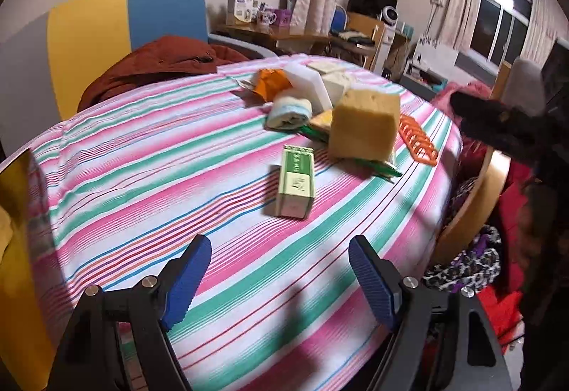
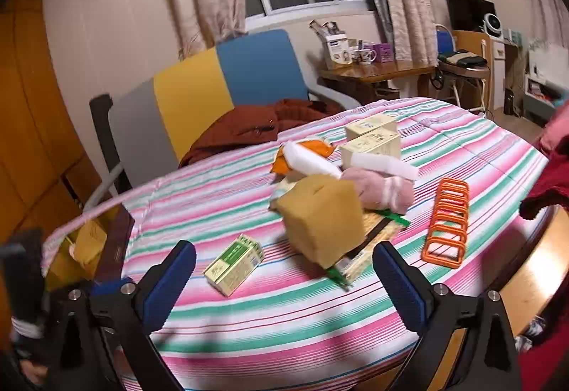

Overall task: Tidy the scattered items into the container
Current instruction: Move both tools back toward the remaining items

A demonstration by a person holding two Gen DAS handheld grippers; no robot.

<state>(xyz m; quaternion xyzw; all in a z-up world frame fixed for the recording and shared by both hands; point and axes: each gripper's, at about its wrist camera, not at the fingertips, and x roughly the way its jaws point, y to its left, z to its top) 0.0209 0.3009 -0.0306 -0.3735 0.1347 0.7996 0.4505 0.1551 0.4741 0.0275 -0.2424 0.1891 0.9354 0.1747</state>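
Scattered items lie on a striped cloth (image 1: 142, 177) over a round table. Nearest in the left wrist view is a green box (image 1: 295, 186), with a yellow sponge block (image 1: 364, 124), a rolled cloth (image 1: 290, 111), white foam (image 1: 309, 81) and an orange rack (image 1: 418, 138) behind it. My left gripper (image 1: 281, 280) is open and empty, short of the box. In the right wrist view my right gripper (image 2: 284, 284) stands wide open and empty, just before the sponge block (image 2: 322, 220), between the green box (image 2: 234, 259) and the orange rack (image 2: 448, 222). A pink rolled cloth (image 2: 384, 191) and cream boxes (image 2: 371, 138) lie further back.
A blue and yellow chair (image 2: 227, 70) with a brown jacket (image 2: 249, 127) stands behind the table. The wooden table rim (image 1: 473, 213) shows at the right, with red clothing (image 1: 505, 312) beyond. A dark blurred shape (image 1: 498, 120) reaches in from the right. A cluttered desk (image 2: 377, 70) is by the window.
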